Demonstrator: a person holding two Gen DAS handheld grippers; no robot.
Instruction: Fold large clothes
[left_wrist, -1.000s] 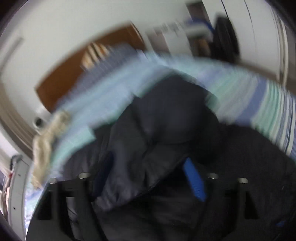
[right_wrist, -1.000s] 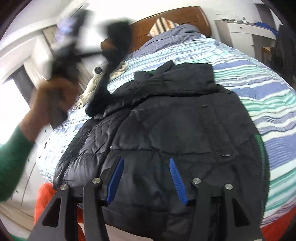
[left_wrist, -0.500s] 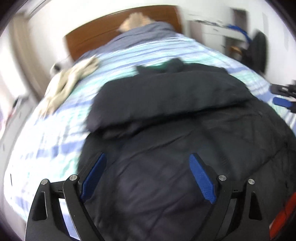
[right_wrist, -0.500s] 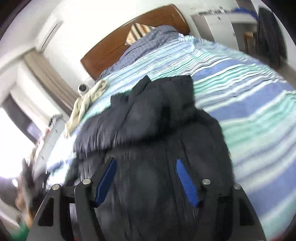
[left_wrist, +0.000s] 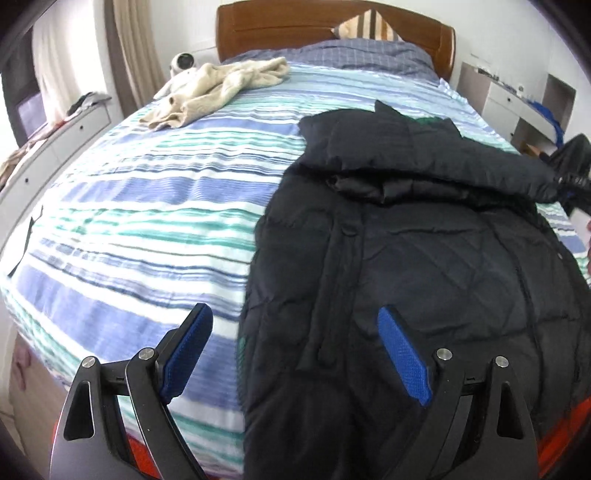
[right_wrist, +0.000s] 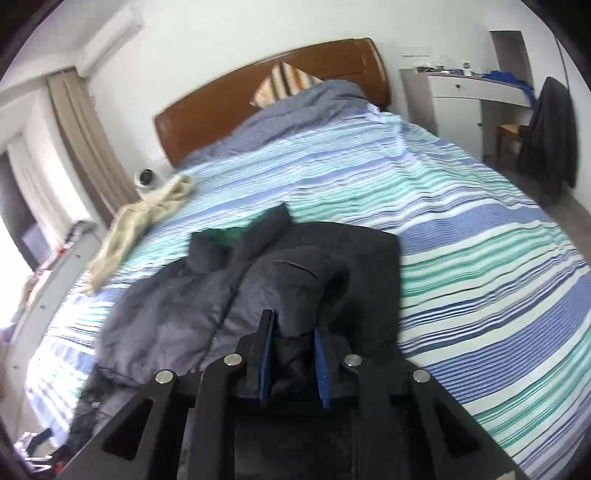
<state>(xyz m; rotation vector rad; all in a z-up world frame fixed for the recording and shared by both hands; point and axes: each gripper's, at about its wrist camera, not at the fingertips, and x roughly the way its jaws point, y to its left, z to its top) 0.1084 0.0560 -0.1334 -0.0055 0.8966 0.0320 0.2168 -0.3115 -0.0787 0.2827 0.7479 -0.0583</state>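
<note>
A large black quilted jacket (left_wrist: 424, 266) lies on the striped bed, one sleeve folded across its chest. My left gripper (left_wrist: 291, 350) is open and empty, hovering over the jacket's lower left edge near the foot of the bed. My right gripper (right_wrist: 291, 336) is shut on a fold of the jacket's sleeve (right_wrist: 306, 280), with dark fabric pinched between the blue pads. In the left wrist view the right gripper (left_wrist: 570, 181) shows at the far right edge, at the end of the folded sleeve. The jacket's collar (right_wrist: 236, 240) points toward the headboard.
The bed (left_wrist: 129, 206) has a blue, green and white striped cover. A cream garment (left_wrist: 218, 88) lies near the pillows. A wooden headboard (right_wrist: 229, 110) stands at the back, a white dresser (left_wrist: 66, 133) on the left, a desk and chair (right_wrist: 513, 110) on the right.
My left gripper let go of the sleeve, opened and moved down to the jacket's lower left edge. My right gripper closed on the jacket's sleeve.
</note>
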